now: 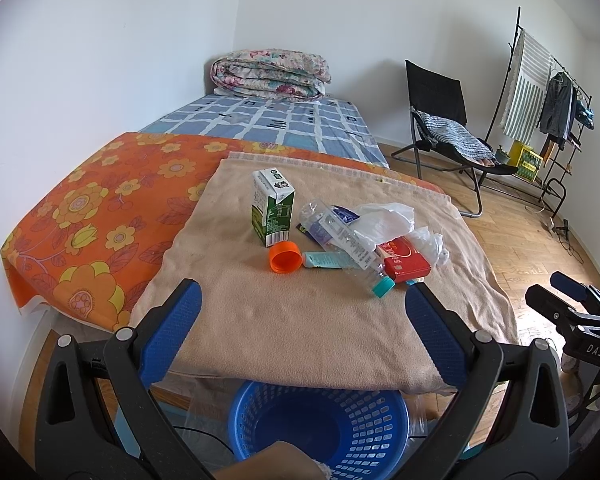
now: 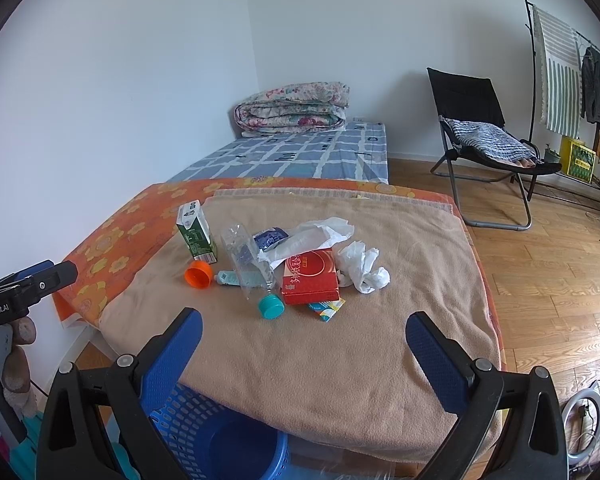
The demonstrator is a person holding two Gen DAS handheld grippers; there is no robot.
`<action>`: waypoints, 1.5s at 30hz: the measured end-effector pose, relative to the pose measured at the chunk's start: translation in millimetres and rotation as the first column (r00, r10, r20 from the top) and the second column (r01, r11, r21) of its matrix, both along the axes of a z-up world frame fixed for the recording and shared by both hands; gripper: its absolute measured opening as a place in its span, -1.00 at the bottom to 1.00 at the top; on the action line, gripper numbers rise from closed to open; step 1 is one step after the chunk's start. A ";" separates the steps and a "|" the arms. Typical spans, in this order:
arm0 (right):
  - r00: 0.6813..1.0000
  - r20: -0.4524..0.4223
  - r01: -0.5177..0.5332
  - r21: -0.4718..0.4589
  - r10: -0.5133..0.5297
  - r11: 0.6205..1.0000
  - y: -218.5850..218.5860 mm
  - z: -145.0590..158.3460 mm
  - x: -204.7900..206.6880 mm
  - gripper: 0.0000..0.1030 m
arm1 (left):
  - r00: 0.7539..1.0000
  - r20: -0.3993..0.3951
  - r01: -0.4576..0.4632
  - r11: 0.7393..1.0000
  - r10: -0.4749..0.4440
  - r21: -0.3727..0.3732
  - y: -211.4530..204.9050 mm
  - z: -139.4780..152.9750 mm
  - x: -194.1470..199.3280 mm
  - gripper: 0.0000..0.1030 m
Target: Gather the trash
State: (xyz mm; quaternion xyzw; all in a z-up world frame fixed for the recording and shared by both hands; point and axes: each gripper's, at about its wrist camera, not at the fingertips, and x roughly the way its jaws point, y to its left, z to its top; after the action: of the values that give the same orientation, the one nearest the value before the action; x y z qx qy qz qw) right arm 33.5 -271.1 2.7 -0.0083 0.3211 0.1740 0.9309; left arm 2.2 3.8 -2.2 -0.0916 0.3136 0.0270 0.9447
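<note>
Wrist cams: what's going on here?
A person holds two grippers over a trash pile on a tan blanket. Left gripper and right gripper are open and empty. Milk carton, orange cap, plastic bottle and red box lie untouched; the blue basket waits below.

Spread blue fingers (image 2: 436,356) over a tan blanket (image 2: 340,360) strewn with trash: green carton (image 2: 196,232), red box (image 2: 310,276), orange cap (image 2: 198,274).

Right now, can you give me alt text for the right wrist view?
The open right gripper hovers over a tan blanket holding trash: green carton, orange cap, clear bottle, red box, crumpled tissue. A blue basket sits below the near edge.
</note>
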 end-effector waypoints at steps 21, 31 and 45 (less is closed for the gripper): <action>0.999 -0.002 -0.032 0.003 0.032 0.999 -2.9 -11.7 -0.5 0.99 | 0.999 -0.043 -0.003 1.000 0.003 0.006 22.2 -16.8 3.5 1.00; 0.992 -0.069 -0.109 0.008 0.110 0.994 -3.1 -22.0 19.1 0.99 | 0.983 -0.183 0.006 0.999 -0.014 -0.045 35.6 -44.8 34.4 1.00; 0.934 -0.200 -0.309 -0.029 0.297 0.951 48.1 -56.6 79.6 0.56 | 0.965 -0.256 0.051 0.998 -0.058 -0.034 22.5 -73.7 117.4 0.55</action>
State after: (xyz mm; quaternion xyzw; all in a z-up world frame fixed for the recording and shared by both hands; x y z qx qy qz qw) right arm 113.1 -222.9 -53.9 -0.0686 0.4097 0.3058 0.8567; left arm 119.6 26.2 -75.9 -0.0912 0.4363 0.0083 0.8951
